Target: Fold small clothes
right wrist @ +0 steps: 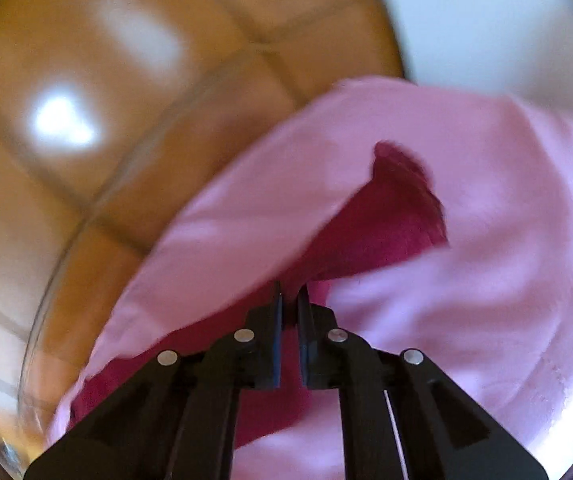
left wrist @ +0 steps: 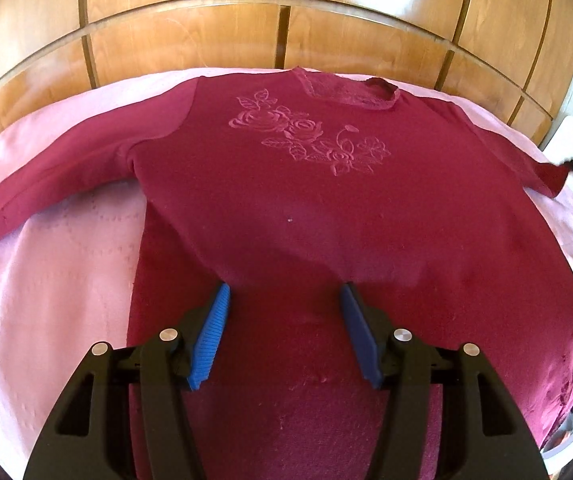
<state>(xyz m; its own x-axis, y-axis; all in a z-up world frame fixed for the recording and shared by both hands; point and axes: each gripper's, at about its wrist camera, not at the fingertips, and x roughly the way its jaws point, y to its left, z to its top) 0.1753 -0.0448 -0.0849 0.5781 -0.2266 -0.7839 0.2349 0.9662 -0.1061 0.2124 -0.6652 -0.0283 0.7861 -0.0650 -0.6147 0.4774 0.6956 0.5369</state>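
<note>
Left wrist view: a maroon top [left wrist: 286,208] lies spread flat on a pink bed cover [left wrist: 46,280], neckline toward the wooden headboard [left wrist: 246,40]. The left gripper [left wrist: 285,300] hovers over its lower part, jaws apart and empty.

Right wrist view: blurred; the right gripper [right wrist: 291,300] has its jaws pinched on a sleeve [right wrist: 386,232].

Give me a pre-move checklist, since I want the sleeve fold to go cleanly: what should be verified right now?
1. Maroon top lies flat, front up, on the pink bedcover: ok.
2. Right gripper jaws shut on the right sleeve: ok.
3. Left gripper jaws open over the lower body, nothing gripped: ok.
4. Left sleeve spread out: ok.
5. Bottom hem aligned: cannot tell, hidden.
</note>
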